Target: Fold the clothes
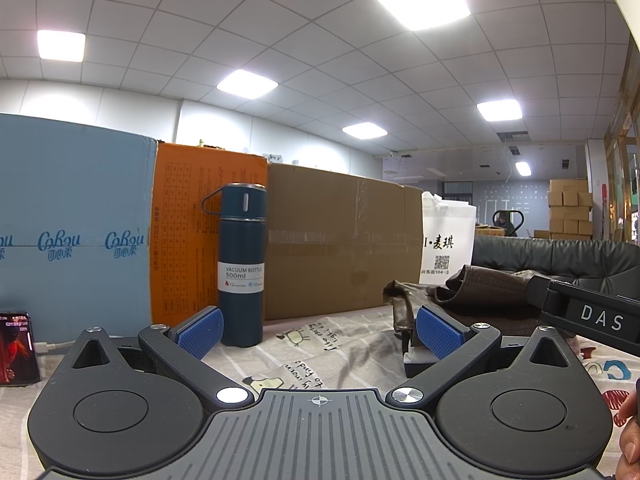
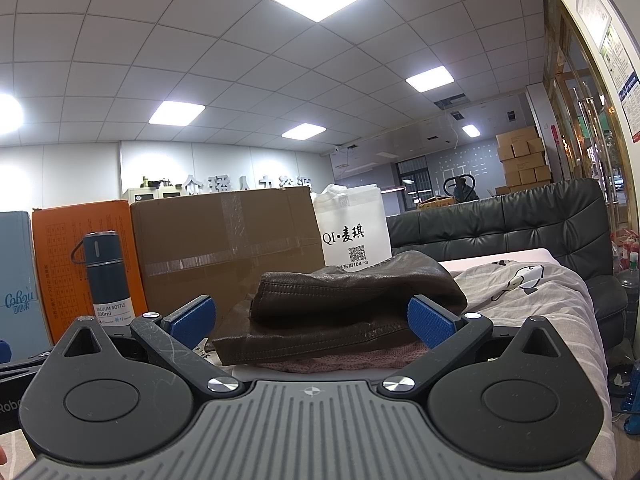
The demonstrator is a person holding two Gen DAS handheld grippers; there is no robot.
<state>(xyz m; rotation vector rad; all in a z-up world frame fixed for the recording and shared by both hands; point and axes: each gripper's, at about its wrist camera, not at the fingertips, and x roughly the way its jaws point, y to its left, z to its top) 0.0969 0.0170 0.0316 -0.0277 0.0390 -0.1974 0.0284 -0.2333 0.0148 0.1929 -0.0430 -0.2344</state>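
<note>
A dark brown leather garment [image 2: 344, 308] lies folded in a stack on the printed sheet [image 2: 532, 296], on top of a pink knitted piece [image 2: 336, 362]. My right gripper [image 2: 312, 322] is open and empty, low over the table, its blue pads on either side of the stack's near edge, apart from it. In the left wrist view the same leather garment [image 1: 476, 292] lies to the right. My left gripper [image 1: 320, 330] is open and empty over the sheet [image 1: 320, 354]. The right gripper's black body [image 1: 588, 312] reaches in from the right.
A dark blue vacuum bottle [image 1: 242, 264] stands upright ahead of the left gripper. Behind it stand a blue box [image 1: 76, 232], an orange box [image 1: 188, 224], a brown carton [image 1: 340, 240] and a white bag [image 1: 448, 240]. A phone [image 1: 16, 348] lies far left. A black sofa [image 2: 520, 220] is behind.
</note>
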